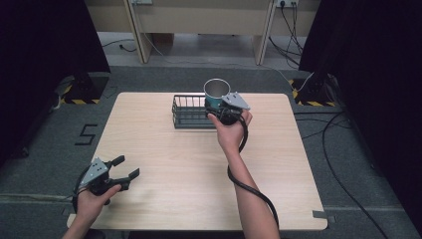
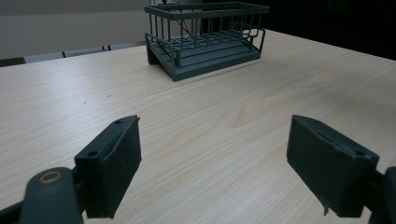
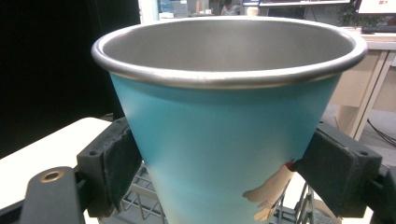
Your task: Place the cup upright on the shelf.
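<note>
Left tongs parked wide at 7 o'clock on tabletop, nothing held. Teal cup gripped upright by right tongs, held above wire basket at 12 o'clock. Cup best kept level, lowered slowly inside rim, released once seated.

This looks like a lab or recording room rather than a home. A bare wooden table stands on grey carpet, with black curtains hung to either side and yellow-black striped stand bases at its far corners. Cables trail across the floor. Beyond the right gripper, desks with what may be monitors suggest an office area.
</note>
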A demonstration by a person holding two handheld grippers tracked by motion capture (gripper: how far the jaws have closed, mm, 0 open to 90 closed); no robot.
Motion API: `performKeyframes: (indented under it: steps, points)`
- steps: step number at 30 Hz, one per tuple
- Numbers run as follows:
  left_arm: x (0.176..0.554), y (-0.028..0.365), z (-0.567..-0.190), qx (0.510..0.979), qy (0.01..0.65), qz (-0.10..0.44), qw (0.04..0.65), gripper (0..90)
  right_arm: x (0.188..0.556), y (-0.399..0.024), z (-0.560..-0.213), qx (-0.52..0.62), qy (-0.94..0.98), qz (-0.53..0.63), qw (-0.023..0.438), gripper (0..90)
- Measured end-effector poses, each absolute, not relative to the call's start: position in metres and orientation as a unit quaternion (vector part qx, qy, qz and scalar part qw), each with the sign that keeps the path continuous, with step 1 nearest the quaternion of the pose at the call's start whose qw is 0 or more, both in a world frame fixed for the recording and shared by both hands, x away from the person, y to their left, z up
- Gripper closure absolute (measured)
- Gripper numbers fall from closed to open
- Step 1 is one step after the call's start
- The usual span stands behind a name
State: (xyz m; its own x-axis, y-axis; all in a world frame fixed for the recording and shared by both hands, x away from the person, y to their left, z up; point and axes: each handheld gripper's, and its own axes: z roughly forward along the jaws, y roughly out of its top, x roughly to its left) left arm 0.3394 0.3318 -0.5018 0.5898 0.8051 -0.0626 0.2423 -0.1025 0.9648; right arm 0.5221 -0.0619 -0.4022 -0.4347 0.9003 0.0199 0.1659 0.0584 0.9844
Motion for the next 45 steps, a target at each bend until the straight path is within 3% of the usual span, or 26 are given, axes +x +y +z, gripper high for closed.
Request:
performKeyframes:
  steps: [45]
  points:
    - [0.339, 0.332, -0.502, 0.698, 0.374, 0.25, 0.557, 18.2, 0.552, -0.045, -0.396, 0.423, 0.648, 0.544, 0.324, 18.6]
